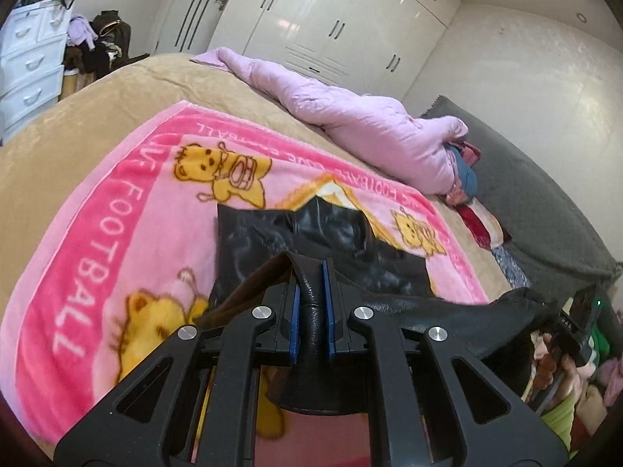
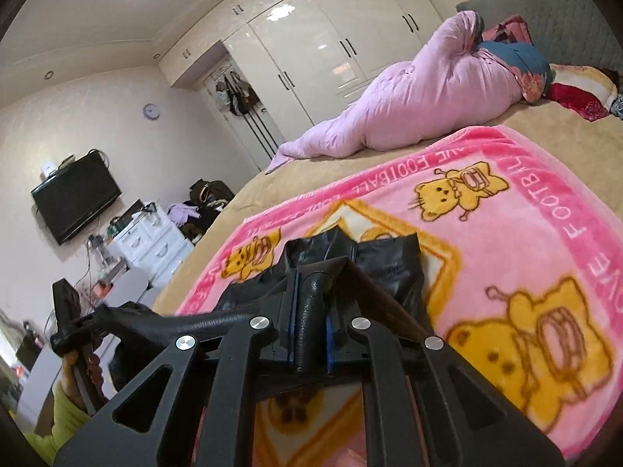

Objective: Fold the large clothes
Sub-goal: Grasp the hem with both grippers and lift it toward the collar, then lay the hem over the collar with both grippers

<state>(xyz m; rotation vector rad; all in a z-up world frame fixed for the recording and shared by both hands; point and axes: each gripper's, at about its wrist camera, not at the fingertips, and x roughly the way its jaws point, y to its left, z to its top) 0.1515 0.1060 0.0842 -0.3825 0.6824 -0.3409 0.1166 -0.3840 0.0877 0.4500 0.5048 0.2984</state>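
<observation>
While both claws pinch folds of the black leather garment (image 1: 311, 241), left gripper (image 1: 311, 268) and right gripper (image 2: 313, 272) clamped tight, it lies at twelve o'clock on the pink blanket (image 1: 117, 210).

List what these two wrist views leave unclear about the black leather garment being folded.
- Left wrist view: black leather garment, near part hidden behind left gripper; its type stays unclear.
- Right wrist view: right gripper covers the near edge.
- Both views: the garment's underside on the pink blanket is hidden.

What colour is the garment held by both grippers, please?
Black, with a leathery sheen; the garment shows best in the right wrist view.
</observation>
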